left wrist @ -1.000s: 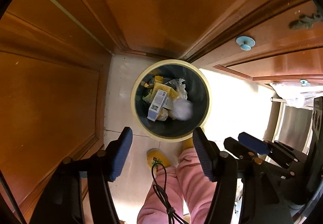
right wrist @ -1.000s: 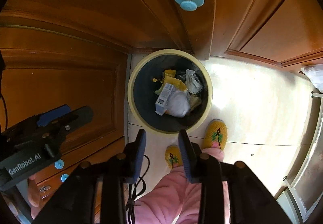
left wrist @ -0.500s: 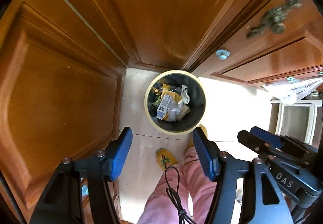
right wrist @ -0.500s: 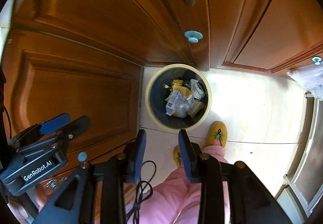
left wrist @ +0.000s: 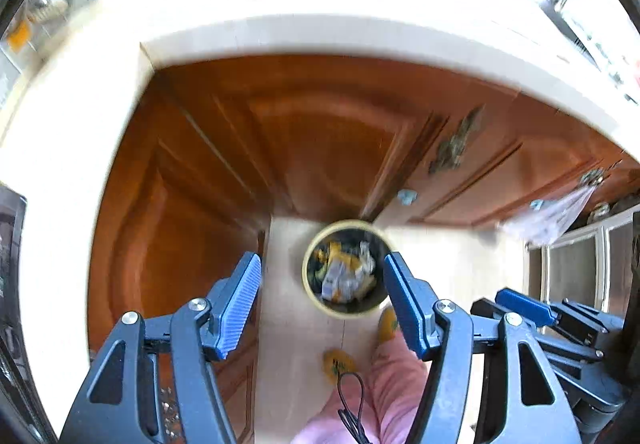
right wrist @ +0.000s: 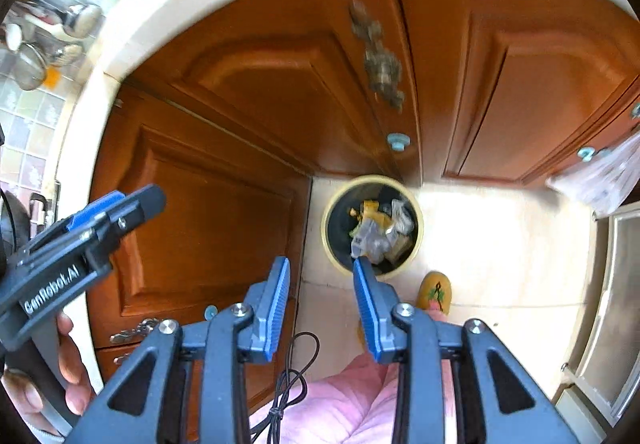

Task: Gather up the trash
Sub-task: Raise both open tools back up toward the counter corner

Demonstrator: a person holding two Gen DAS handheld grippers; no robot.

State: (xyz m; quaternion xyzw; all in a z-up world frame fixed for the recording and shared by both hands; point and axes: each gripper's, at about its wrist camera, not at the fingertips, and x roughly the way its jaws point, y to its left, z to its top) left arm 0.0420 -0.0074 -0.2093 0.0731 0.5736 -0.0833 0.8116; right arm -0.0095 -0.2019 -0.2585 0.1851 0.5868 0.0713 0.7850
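Observation:
Far below on the pale floor stands a round cream-rimmed trash bin (left wrist: 347, 268) with a dark liner, holding yellow wrappers, a white carton and crumpled plastic (right wrist: 378, 232). My left gripper (left wrist: 322, 294) hangs high above it, blue pads wide apart, nothing between them. My right gripper (right wrist: 320, 296) is also high over the bin (right wrist: 372, 224), its pads a narrow gap apart and empty. Each gripper shows in the other's view: the right gripper (left wrist: 532, 310) at the right edge, the left gripper (right wrist: 112, 210) at the left, held by a hand (right wrist: 68, 376).
Brown wooden cabinet doors (right wrist: 248, 148) with blue knobs (right wrist: 398, 141) form a corner behind the bin. A pale countertop edge (left wrist: 320, 32) now shows above them, with metal kitchenware (right wrist: 48, 40) at upper left. Pink trouser legs (right wrist: 340, 404) and yellow slippers (right wrist: 434, 290) stand beside the bin.
Both grippers have risen well above the bin, which now looks much smaller. The countertop and kitchenware have come into view. Neither gripper's jaws have visibly changed.

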